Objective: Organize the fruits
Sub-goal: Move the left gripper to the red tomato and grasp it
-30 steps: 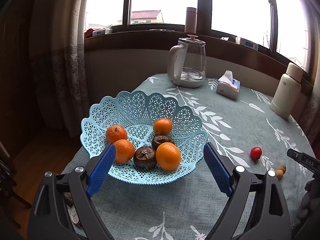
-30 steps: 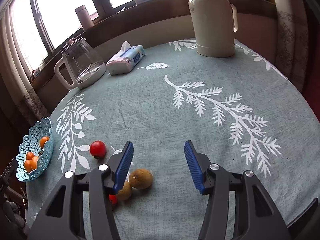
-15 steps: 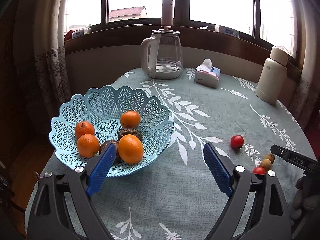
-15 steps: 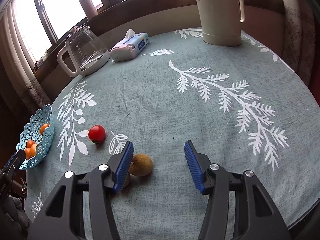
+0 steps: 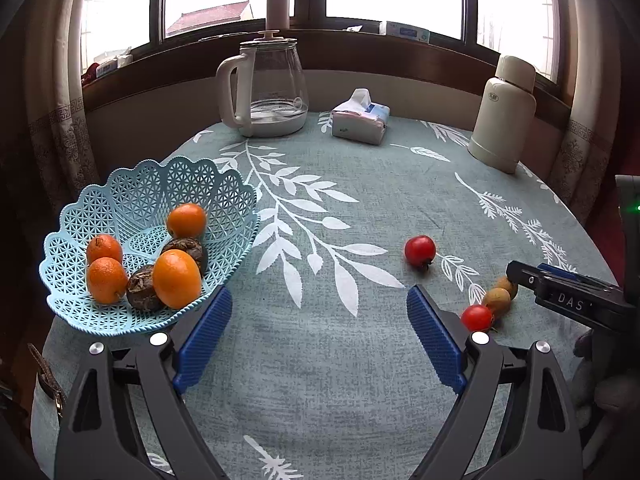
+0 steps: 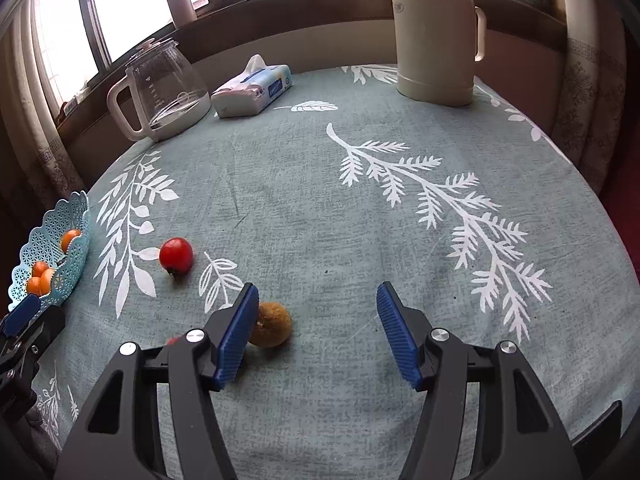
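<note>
Fruits: oranges [image 5: 176,278] and dark ones in blue basket [image 5: 132,184]; red fruit [image 6: 176,255] and brown fruit [image 6: 272,324] loose on tabletop [image 6: 360,240]
Left gripper [image 5: 319,336]: fingers spread, empty; swung rightward off basket
Right gripper [image 6: 316,336]: fingers spread, empty; brown fruit now beside left finger

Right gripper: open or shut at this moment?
Open. The right gripper has its blue pads wide apart over the tablecloth, holding nothing; the brown fruit sits beside its left pad.
</note>
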Demonstrator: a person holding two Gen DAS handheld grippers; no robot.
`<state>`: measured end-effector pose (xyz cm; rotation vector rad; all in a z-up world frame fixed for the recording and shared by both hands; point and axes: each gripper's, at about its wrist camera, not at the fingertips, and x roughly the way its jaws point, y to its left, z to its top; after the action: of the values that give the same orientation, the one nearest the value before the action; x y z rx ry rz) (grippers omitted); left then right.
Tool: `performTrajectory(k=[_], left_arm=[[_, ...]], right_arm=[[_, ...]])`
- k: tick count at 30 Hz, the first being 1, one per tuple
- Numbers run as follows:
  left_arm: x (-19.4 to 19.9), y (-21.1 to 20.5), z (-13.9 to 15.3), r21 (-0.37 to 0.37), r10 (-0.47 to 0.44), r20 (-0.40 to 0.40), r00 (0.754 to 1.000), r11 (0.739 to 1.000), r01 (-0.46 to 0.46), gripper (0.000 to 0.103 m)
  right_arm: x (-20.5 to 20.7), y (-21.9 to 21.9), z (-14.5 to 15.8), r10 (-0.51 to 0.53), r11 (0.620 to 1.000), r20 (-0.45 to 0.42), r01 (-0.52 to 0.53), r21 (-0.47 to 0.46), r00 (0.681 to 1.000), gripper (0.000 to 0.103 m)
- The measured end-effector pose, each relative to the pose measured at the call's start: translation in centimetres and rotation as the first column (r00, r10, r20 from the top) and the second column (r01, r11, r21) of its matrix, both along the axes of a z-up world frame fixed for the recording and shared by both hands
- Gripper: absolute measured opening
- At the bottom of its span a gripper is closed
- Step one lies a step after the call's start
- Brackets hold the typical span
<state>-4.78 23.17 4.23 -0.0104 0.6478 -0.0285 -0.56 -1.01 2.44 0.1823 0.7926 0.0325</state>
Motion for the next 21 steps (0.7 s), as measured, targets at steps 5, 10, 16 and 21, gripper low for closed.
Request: performTrajectory(k=[5, 10, 16, 21], left_arm=[[0.3, -1.1, -0.4, -0.01, -0.039, -0.02, 0.999, 0.999, 0.038, 0.09], [0.5, -2.7, -1.0, -0.024, -0.101, -0.043, 0.994, 0.995, 0.1, 0.09], [1.1, -4.8, -1.8, -0.067, -0.19, -0.077, 0.979, 0.981, 0.185, 0.09], [2.0, -5.9, -2.5, -0.104, -0.25, -0.114, 0.962, 0.966, 0.239, 0.087]], right_arm=[[0.5, -2.2, -0.2, -0.102, 0.994, -0.019, 0.102, -0.038, 0.995, 0.062], [0.4, -3.5, 0.1, -0.106, 0.994, -0.009, 0.106, 0.039, 0.994, 0.062], [0.3, -3.9, 0.3, -0.098, 0.99, 0.002, 0.098, 0.097, 0.995, 0.062], [0.3, -4.4, 0.3, -0.115, 0.984, 0.005, 0.113, 0.139, 0.993, 0.062]])
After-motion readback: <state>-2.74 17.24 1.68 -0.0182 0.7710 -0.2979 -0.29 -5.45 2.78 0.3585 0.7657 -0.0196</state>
